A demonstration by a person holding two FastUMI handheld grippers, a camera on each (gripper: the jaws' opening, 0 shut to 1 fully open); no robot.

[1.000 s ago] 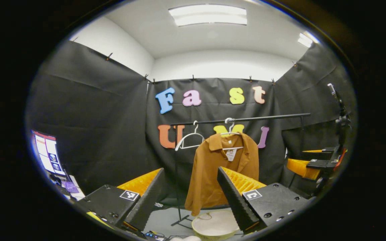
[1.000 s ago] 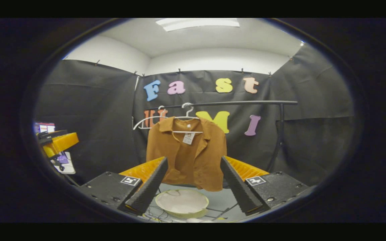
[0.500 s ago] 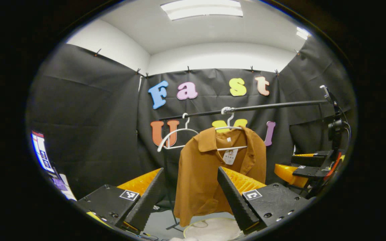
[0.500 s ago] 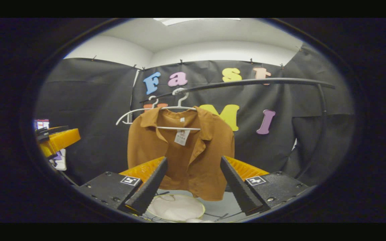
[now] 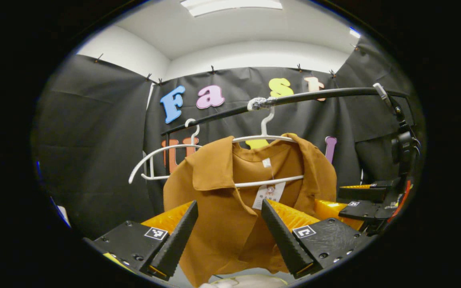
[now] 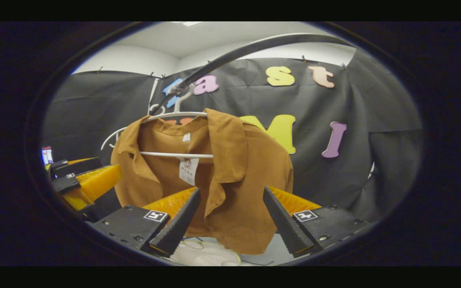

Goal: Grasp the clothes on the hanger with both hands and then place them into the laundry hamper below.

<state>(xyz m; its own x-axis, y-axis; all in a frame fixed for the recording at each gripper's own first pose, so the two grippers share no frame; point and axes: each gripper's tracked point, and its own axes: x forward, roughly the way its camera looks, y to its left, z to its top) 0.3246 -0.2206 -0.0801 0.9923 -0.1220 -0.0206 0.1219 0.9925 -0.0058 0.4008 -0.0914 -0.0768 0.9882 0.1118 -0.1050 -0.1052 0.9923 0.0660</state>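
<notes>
A brown collared shirt (image 5: pixel 218 232) hangs on a white hanger (image 5: pixel 268 138) from a black rail (image 5: pixel 314 96). In the left gripper view my left gripper (image 5: pixel 228 202) is open, its fingers spread just in front of the shirt's left front panel, below the collar. In the right gripper view the shirt (image 6: pixel 250 176) hangs close ahead, and my right gripper (image 6: pixel 230 192) is open before its right front panel. Neither gripper presses the cloth. The pale round laundry hamper (image 6: pixel 198 254) sits on the floor beneath the shirt, mostly hidden by it.
An empty white hanger (image 5: pixel 154 156) hangs on the rail left of the shirt. My right gripper (image 5: pixel 358 200) shows at the right of the left gripper view; my left gripper (image 6: pixel 82 180) shows at the left of the right gripper view. A rack upright (image 5: pixel 166 156) stands behind.
Both grippers have moved forward toward the shirt, which now looms much larger, and the rail has risen in both views. Both grippers stay open.
</notes>
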